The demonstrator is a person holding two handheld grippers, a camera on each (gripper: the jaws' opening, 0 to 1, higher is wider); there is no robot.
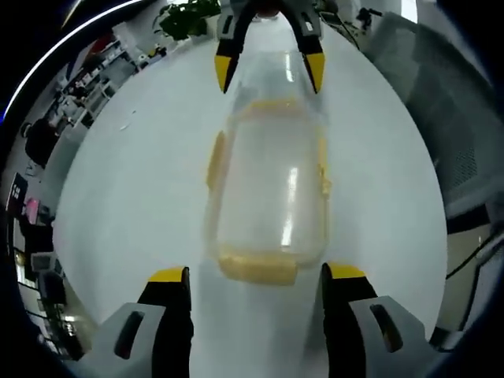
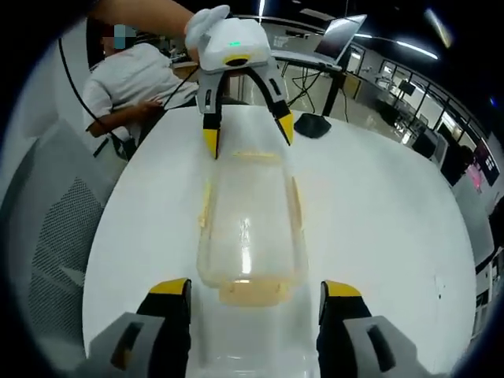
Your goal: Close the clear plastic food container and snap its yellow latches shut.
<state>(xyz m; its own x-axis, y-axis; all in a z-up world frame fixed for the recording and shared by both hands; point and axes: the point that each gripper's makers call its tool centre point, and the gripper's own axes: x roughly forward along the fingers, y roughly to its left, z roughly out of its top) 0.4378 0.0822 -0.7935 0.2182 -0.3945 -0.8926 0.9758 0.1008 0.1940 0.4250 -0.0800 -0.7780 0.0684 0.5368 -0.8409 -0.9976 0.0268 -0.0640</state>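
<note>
Glossy clear plastic container (image 1: 268, 201) on smooth, glossy white table (image 1: 134, 197).

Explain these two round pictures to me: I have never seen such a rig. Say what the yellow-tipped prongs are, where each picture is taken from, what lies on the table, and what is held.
There is no robot here. A person holds a two-jaw gripper in each hand, and a fisheye camera rides on each one, looking forward along its jaws.

In the left gripper view, the left gripper rises from the bottom, and the right gripper faces it at the top. In the right gripper view, the right gripper is at the bottom and the left gripper at the top, held by a gloved hand.

On the white table lies a clear container with yellow latches, between the two grippers. Both grippers are open and hold nothing.
</note>
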